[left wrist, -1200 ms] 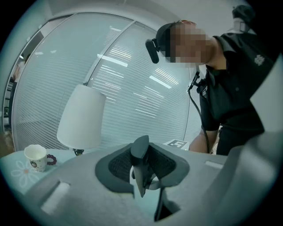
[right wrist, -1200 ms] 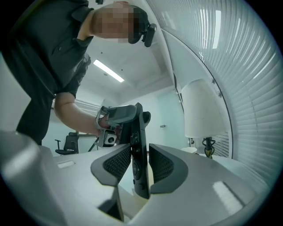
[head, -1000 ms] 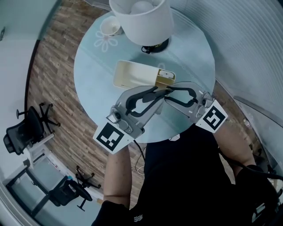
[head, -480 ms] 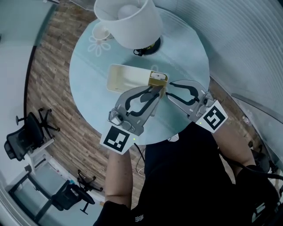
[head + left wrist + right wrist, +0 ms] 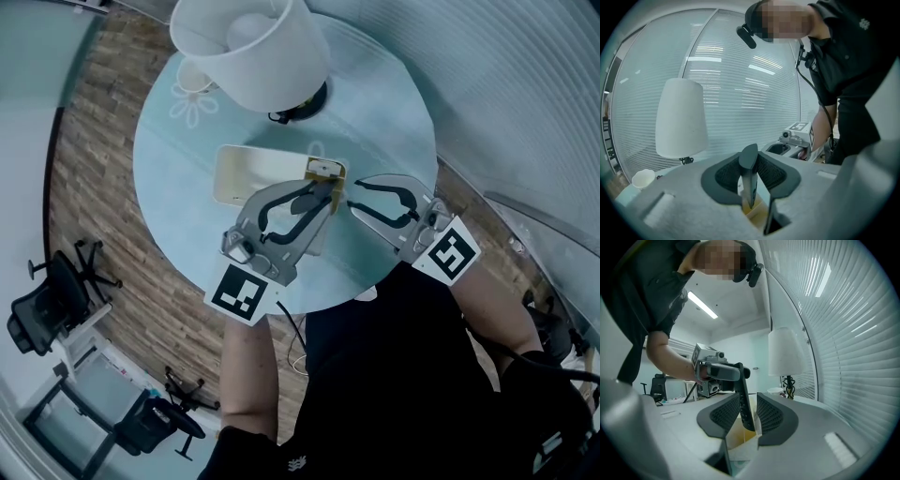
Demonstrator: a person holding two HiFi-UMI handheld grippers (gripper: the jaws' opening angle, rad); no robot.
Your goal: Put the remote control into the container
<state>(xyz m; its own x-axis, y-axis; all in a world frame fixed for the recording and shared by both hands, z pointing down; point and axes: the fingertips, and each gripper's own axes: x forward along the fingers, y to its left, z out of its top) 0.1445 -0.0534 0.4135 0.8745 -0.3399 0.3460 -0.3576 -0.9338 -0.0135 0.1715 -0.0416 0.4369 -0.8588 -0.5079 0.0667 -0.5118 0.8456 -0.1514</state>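
The black remote control (image 5: 749, 178) stands nearly upright, and my left gripper (image 5: 323, 194) is shut on its upper part. In the right gripper view the remote control (image 5: 744, 399) slants down, and its lower end dips into the small open cream container (image 5: 740, 444). That container (image 5: 323, 170) stands at the right end of a cream tray (image 5: 246, 169) on the round glass table (image 5: 394, 122). My right gripper (image 5: 350, 199) comes in from the right at table height. Its jaws stand either side of the container and rest against its walls.
A white table lamp (image 5: 248, 52) stands at the back of the table, its cable at the base. A small white cup (image 5: 192, 75) sits behind the lamp at the left. Window blinds curve round the table's right side. Office chairs stand on the wooden floor below left.
My left gripper has sunk with the remote control, bringing its lower end down into the container. The right gripper has shifted slightly and stays at the container.
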